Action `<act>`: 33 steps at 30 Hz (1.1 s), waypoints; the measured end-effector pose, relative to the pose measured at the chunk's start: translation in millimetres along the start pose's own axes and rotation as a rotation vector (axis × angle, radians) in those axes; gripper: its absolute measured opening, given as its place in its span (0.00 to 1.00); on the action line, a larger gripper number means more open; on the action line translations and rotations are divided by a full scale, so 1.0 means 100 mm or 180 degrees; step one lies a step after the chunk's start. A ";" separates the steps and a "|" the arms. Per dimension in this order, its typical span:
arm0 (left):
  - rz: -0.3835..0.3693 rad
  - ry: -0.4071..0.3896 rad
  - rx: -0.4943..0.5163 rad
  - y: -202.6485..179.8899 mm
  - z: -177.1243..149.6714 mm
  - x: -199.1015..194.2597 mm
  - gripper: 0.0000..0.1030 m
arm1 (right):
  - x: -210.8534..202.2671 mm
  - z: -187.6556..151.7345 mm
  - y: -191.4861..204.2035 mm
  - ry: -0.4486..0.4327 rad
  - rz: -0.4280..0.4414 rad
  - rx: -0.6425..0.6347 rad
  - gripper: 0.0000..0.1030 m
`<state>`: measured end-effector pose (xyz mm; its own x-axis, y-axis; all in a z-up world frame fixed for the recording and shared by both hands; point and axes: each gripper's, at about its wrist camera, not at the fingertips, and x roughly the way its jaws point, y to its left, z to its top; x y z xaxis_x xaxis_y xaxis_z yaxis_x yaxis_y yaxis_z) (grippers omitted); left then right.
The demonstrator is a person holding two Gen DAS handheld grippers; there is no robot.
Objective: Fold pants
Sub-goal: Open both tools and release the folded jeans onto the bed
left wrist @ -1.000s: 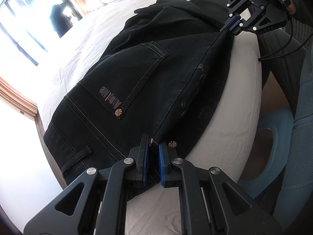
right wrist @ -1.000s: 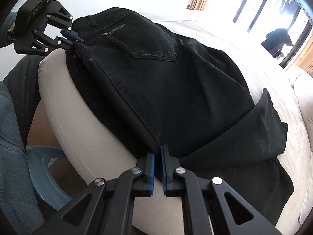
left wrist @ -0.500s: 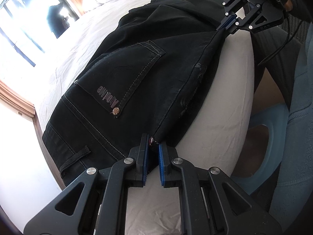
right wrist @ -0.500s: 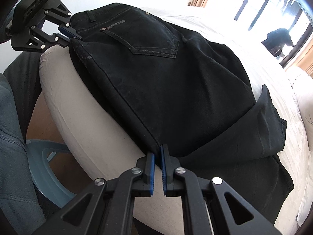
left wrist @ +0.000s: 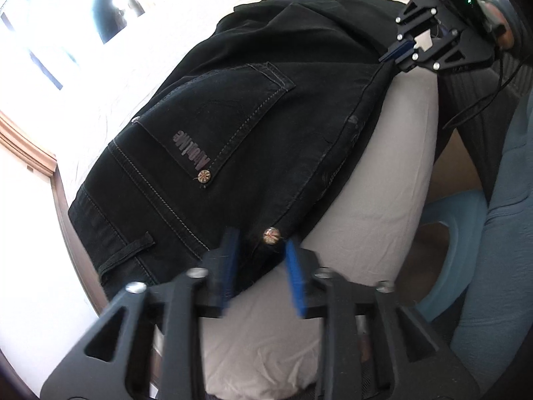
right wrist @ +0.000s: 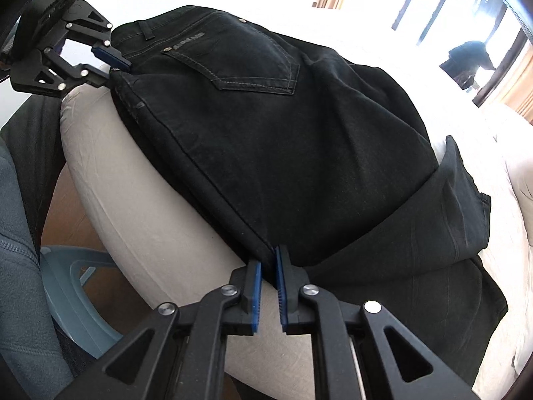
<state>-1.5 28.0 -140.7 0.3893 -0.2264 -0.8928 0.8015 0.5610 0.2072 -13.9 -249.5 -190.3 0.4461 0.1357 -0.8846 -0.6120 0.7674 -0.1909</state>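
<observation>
Left wrist view
Pants: black pants [left wrist: 253, 126] lie on the white bed [left wrist: 376, 173], back pocket up, waist end nearest this camera, near edge along the bed's rim.
Left gripper: left gripper [left wrist: 261, 266] has just been opening; its fingers stand spread, the waist corner with its rivet between them but no longer pinched.
Right gripper: far off at the same edge, right gripper [left wrist: 398, 54] pinches the fabric.

Right wrist view
Right gripper: fingers almost together on the folded edge of the pants [right wrist: 299, 153].
Legs: doubled back on the bed towards the right.
Left gripper: seen at the waist corner [right wrist: 111, 65], spread.

Doing it well: by my reading this is the let-go; free both corners level, then lift clear so the edge does not drag off the rim.
Around: a blue plastic stool [right wrist: 76, 286] and the person's grey sleeve [right wrist: 20, 266] beside the bed; neither blocks the pants.
</observation>
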 end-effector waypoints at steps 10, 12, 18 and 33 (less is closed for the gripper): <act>-0.0029 -0.0318 -0.0282 0.25 0.21 -0.49 0.73 | -0.07 0.01 -0.06 -0.0062 0.0076 0.0131 0.40; -0.0105 -0.0514 -0.0397 0.27 0.39 -0.56 0.73 | -0.17 0.03 -0.09 -0.0160 0.0123 0.0205 0.49; -0.0344 -0.0824 -0.0625 0.16 1.07 -0.32 0.73 | -0.21 0.00 -0.23 -0.0288 0.0186 0.0506 0.58; -0.0597 -0.0122 -0.1130 -0.01 1.75 1.01 0.68 | -0.80 -0.20 -1.67 -0.0754 -0.0019 0.1915 0.58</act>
<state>117.1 -135.0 -161.0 0.2733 -0.3768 -0.8851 0.6561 0.7458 -0.1150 39.5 -401.6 -95.8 0.6225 0.2120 -0.7533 -0.1668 0.9764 0.1370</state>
